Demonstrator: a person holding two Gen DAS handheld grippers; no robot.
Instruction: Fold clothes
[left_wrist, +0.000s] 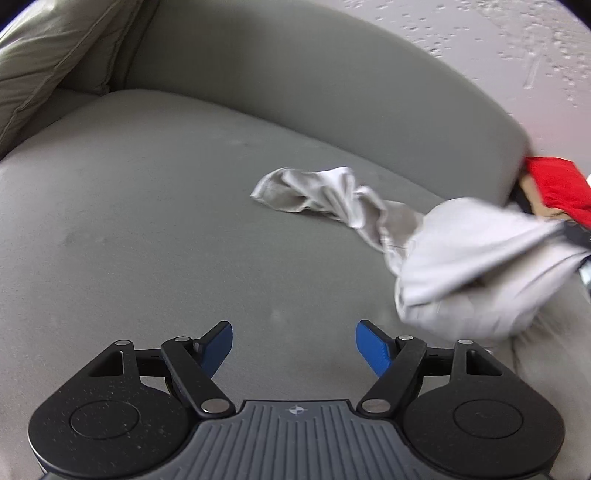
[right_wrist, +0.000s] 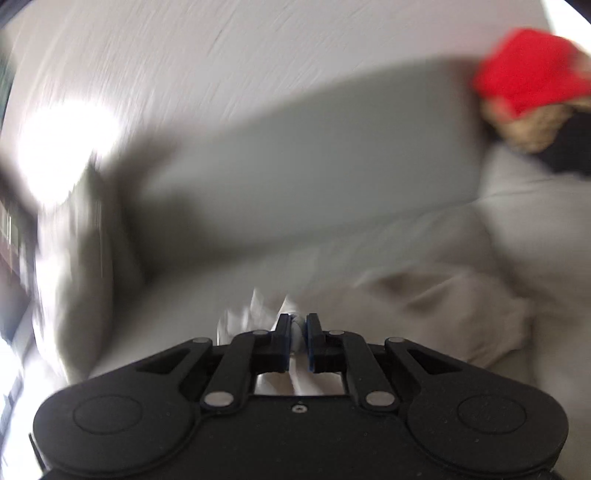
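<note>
A white garment (left_wrist: 461, 258) hangs bunched at the right of the left wrist view, one crumpled end trailing across the grey sofa seat (left_wrist: 147, 221). My right gripper (right_wrist: 297, 321) is shut on a fold of this white garment (right_wrist: 258, 306); the cloth shows between its pads and below them. The right wrist view is heavily blurred. My left gripper (left_wrist: 294, 326) is open over bare seat, left of the garment and apart from it, with nothing between its blue pads (left_wrist: 371, 347).
A grey-green cushion (left_wrist: 48, 55) leans in the back left corner. The sofa backrest (left_wrist: 332, 92) curves behind the seat. A red cloth (right_wrist: 524, 70) with beige and black pieces lies piled at the right end. Pale crumpled fabric (right_wrist: 461, 295) lies below that pile.
</note>
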